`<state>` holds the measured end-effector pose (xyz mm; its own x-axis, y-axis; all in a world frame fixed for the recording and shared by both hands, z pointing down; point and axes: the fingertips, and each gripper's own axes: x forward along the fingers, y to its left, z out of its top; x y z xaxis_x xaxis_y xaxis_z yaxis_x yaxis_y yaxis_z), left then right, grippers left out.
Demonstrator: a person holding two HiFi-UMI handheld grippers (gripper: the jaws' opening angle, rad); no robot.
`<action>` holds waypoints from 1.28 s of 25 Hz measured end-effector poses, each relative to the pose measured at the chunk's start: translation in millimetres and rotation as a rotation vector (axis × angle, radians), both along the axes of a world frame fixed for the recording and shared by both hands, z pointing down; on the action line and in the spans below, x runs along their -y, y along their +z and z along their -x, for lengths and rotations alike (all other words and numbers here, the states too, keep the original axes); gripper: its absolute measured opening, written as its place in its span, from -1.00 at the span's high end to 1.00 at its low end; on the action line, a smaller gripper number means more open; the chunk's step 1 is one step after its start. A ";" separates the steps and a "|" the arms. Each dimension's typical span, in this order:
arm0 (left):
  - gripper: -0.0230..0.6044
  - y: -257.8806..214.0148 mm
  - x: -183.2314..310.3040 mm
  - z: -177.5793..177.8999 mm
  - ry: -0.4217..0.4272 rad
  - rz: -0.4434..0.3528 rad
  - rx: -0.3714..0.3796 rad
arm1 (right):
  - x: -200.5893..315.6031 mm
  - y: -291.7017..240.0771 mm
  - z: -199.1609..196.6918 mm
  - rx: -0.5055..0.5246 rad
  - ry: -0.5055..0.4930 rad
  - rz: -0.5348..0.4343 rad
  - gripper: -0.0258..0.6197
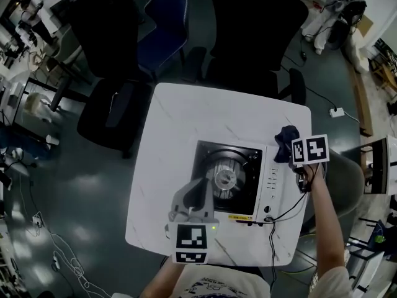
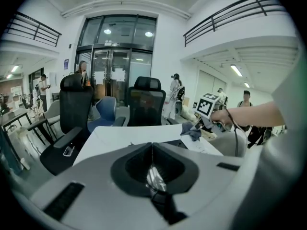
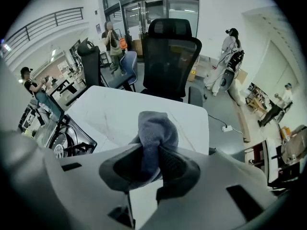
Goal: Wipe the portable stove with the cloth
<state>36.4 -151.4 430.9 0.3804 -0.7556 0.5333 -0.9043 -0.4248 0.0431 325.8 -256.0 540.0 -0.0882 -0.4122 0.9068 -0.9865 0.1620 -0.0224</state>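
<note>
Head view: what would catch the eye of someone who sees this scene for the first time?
A portable stove with a round burner sits in the middle of a white table. The right gripper, at the stove's right side, is shut on a dark cloth. The left gripper, shut on nothing, is over the stove's near left part.

No legible text (stove label [image 1: 239,216] blurred)
</note>
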 end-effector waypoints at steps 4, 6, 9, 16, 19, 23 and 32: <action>0.86 -1.7 -3.6 -2.1 0.004 -0.007 0.014 | -3.7 0.0 -3.9 0.001 0.010 -0.002 0.61; 0.86 -2.9 -5.5 -2.3 0.003 -0.009 0.017 | -6.7 0.2 -6.8 -0.004 0.011 0.004 0.61; 0.86 -3.3 -7.8 -1.8 -0.005 -0.011 0.018 | -12.8 2.9 -8.8 -0.004 0.002 0.015 0.61; 0.86 -3.4 -16.3 -1.8 -0.016 -0.012 0.022 | -29.8 14.5 -15.0 -0.007 0.016 0.040 0.61; 0.86 -2.3 -20.8 -3.0 -0.017 -0.008 0.019 | -39.0 19.5 -15.0 0.004 0.023 0.044 0.61; 0.86 -1.5 -26.2 -7.5 -0.006 -0.006 0.018 | -49.7 22.2 -13.8 0.019 0.032 0.045 0.61; 0.86 -4.8 -32.9 -12.9 0.024 -0.006 0.011 | -76.2 23.7 -7.4 0.028 0.020 0.072 0.61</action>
